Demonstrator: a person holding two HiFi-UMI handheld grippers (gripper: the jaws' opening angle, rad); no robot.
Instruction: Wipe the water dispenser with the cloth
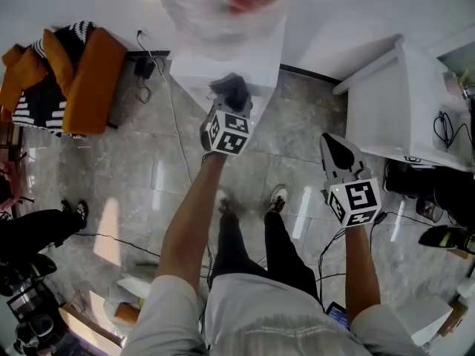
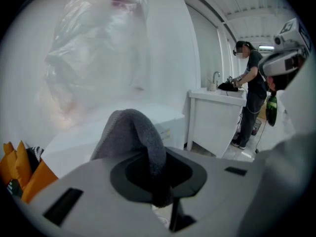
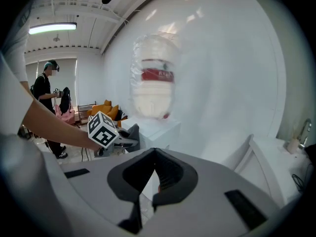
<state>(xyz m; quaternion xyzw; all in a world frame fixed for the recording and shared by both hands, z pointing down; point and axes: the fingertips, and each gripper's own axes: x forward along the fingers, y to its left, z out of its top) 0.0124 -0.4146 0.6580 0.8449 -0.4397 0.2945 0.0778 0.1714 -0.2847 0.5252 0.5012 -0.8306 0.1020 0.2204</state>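
head view: left gripper (image 1: 233,99) clenched on grey cloth (image 1: 229,86), at front edge of water dispenser (image 1: 223,54), below its bottle (image 1: 223,6), prob. lined up to wipe; right gripper (image 1: 334,148) to dispenser's right, well apart, keeps clear | left gripper view: cloth humps over jaw tips so fabric, not jaws, meets dispenser | right gripper view: jaws pinched together, nothing btwn them, aimed twd dispenser

At the top centre of the head view, the water bottle (image 1: 223,10) is smeared and cut off by the upper edge. In the right gripper view its red label (image 3: 157,75) is too blurred to read. The cloth (image 2: 133,135) runs down between the jaws of the left gripper (image 2: 160,189), and its lower end is hidden there. The front of the water dispenser (image 1: 193,65) cannot be seen from above.
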